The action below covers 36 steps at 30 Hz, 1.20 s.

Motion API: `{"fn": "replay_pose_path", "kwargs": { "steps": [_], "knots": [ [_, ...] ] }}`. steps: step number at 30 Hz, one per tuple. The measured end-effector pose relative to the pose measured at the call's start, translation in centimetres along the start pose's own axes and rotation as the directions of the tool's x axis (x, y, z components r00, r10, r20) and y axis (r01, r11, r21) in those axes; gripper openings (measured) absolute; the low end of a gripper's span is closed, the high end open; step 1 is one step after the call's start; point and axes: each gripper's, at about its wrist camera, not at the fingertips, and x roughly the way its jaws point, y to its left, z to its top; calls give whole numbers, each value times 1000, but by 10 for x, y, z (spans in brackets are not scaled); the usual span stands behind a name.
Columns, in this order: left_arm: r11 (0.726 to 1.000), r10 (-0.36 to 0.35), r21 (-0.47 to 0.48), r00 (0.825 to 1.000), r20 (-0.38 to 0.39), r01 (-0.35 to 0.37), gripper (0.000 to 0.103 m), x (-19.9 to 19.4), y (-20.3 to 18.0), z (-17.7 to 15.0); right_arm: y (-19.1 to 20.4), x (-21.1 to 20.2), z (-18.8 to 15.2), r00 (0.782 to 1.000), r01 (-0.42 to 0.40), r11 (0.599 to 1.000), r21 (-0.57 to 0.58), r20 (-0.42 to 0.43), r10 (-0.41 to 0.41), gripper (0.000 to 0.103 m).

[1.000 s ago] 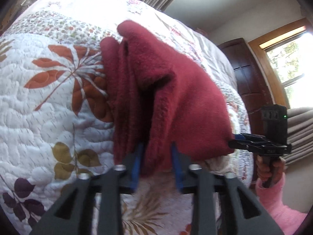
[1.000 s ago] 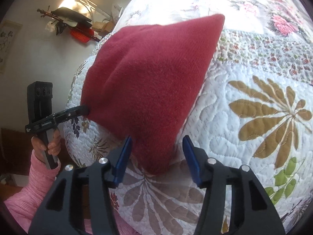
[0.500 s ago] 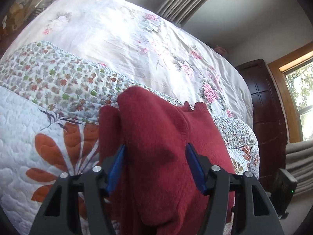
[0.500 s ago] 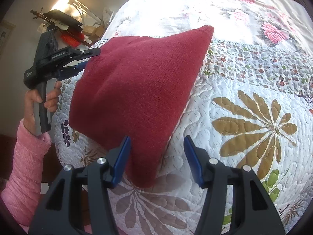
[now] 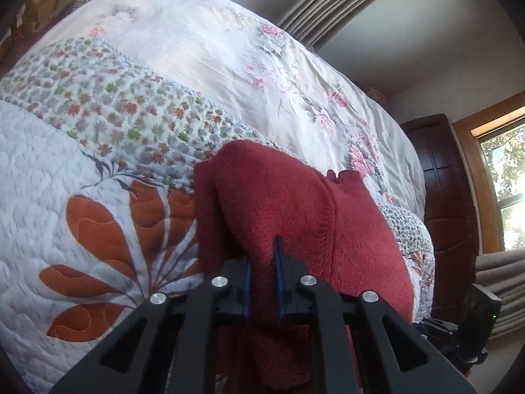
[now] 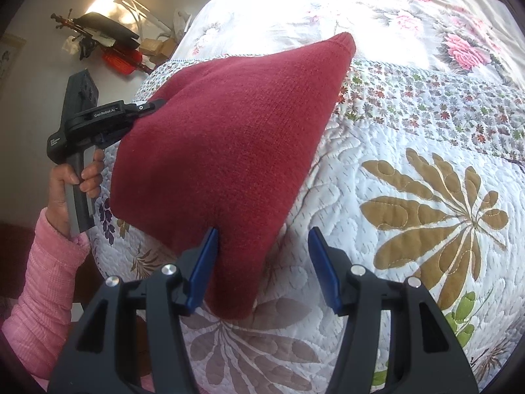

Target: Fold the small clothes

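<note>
A dark red knitted garment (image 5: pixel 311 213) lies folded into a rough triangle on a quilted bedspread (image 5: pixel 65 170). My left gripper (image 5: pixel 262 262) is shut on a fold of its near edge. In the right wrist view the same garment (image 6: pixel 229 138) spreads over the quilt (image 6: pixel 426 180). There, the left gripper (image 6: pixel 152 105) pinches its left edge. My right gripper (image 6: pixel 262 233) is open. The garment's near corner sits between the blue pads, against the left one and apart from the right. Part of the right gripper (image 5: pixel 456 331) shows at the lower right of the left wrist view.
A hand (image 6: pixel 72 177) in a pink sleeve (image 6: pixel 42 279) holds the left gripper's handle. A dark wooden door (image 5: pixel 449 197), a window (image 5: pixel 505 180) and curtains (image 5: pixel 328 0) stand beyond the bed. Clutter (image 6: pixel 108 42) lies by the wall at the far left.
My left gripper let go of the garment's low corner, rose along its edge with jaws wide, and has now shut on the fold. The right gripper stayed open around the near corner.
</note>
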Motion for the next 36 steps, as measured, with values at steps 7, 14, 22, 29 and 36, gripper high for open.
{"fn": "replay_pose_path", "kwargs": {
  "steps": [7, 14, 22, 29, 36],
  "knots": [
    [999, -41, -23, 999, -24, 40, 74, -31, -11, -4, -3, -18, 14, 998, -31, 999, 6, 48, 31, 65],
    [999, -12, -53, 993, -116, 6, 77, -6, -3, -8, -18, -16, 40, 997, -67, 996, 58, 51, 64, 70],
    [979, -176, -132, 974, -145, 157, 81, 27, 10, -2, -27, 8, 59, 995, -101, 991, 88, 14, 100, 74],
    [985, -169, -53, 972, -162, 163, 63, 42, -2, -6, -34, 36, 74, 978, -205, 967, 148, -4, 208, 84],
    [982, -190, -42, 974, -124, 186, 41, 38, -12, -14, -31, 34, 75, 968, -251, 957, 148, 38, 248, 58]
  ]
}}
